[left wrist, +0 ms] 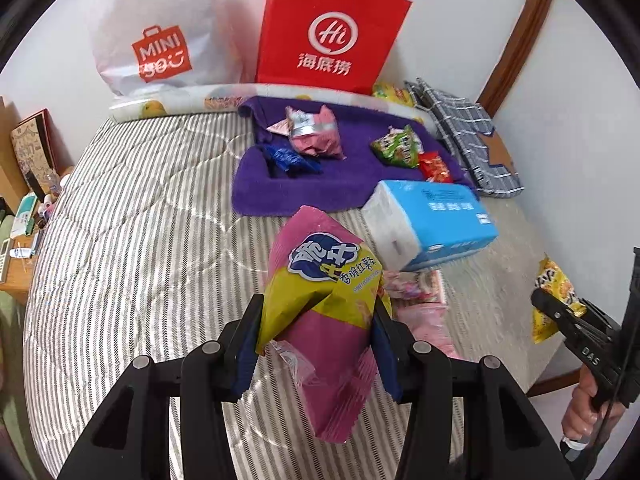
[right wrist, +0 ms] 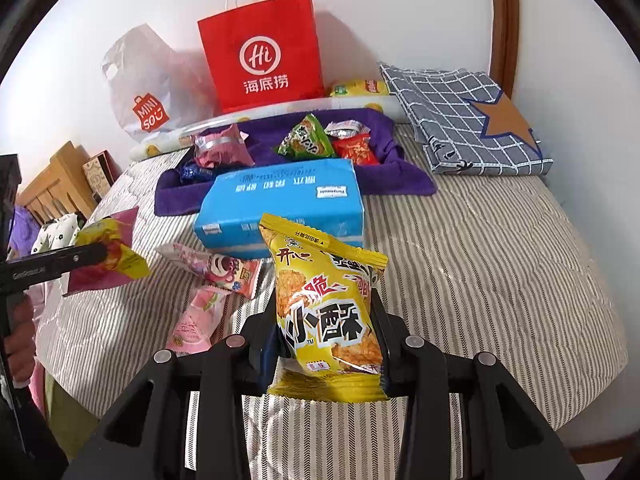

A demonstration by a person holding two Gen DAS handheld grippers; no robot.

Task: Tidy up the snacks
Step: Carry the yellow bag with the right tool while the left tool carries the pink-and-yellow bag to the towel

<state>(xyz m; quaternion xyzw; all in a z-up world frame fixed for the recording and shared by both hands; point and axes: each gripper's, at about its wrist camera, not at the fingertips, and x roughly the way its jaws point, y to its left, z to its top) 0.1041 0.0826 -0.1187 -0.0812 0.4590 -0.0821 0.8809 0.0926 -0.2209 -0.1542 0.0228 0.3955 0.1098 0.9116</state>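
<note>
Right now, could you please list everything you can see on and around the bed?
Paper bag: one, red, against the wall.
Plastic bag: one, white, left of the paper bag.
Towel: one, purple, on the bed, with several small snack packets lying on it.
Tissue pack: one, blue, in front of the towel.
Folded cloth: one, grey checked, right of the towel.
Pink packets: two, on the striped cover.
Crisp bag: one, pink and yellow, in the left tool.
Snack bag: one, yellow, in the right tool.
</note>
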